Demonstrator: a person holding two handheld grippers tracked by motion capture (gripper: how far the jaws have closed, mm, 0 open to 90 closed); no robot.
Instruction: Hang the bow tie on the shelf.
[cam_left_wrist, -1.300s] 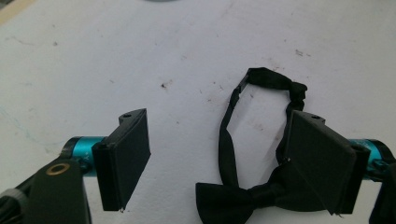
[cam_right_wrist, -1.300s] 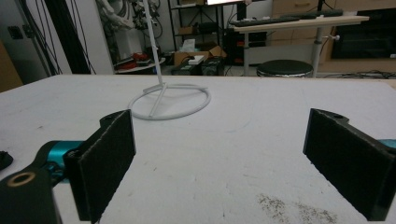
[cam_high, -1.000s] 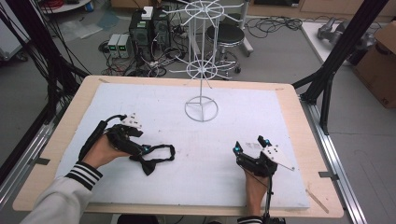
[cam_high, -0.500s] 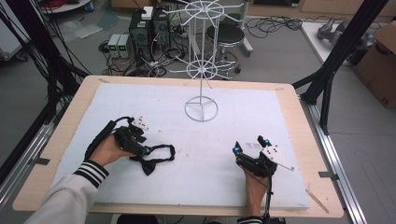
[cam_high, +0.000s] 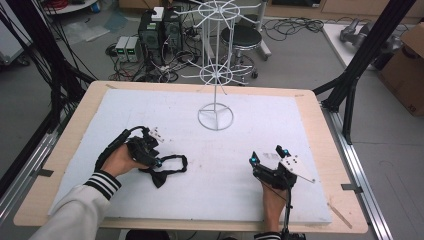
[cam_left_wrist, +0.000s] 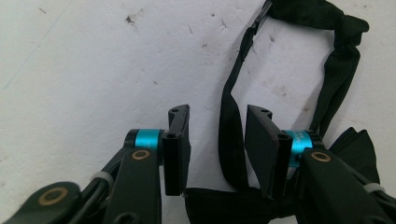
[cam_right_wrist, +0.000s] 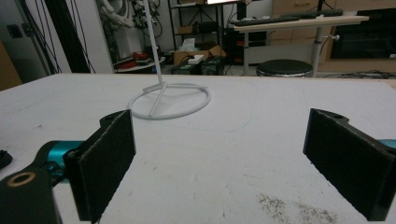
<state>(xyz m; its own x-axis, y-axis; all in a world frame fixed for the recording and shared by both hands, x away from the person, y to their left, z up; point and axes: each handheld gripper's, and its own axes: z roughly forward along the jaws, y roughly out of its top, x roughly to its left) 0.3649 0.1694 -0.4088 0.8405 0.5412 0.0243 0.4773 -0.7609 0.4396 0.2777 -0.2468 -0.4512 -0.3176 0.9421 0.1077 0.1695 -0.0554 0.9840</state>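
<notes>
On the white-topped bench (cam_high: 310, 125) a white wire stand (cam_high: 215, 116) rises at the far middle. Near and left of its ring base lies a black bow tie (cam_high: 167, 171) with its strap looped. The left hand (cam_high: 120, 161) reaches in from the near-left edge, forearm angled toward the stand, and sets the left claw (cam_left_wrist: 217, 140) down over the tie — jaws parted, one run of strap passing between them, not yet pinched. Near and right of the stand, the right hand (cam_high: 272, 200) rests on the bench, its right claw (cam_right_wrist: 224, 158) pointed at the stand, jaws wide apart and holding nothing.
</notes>
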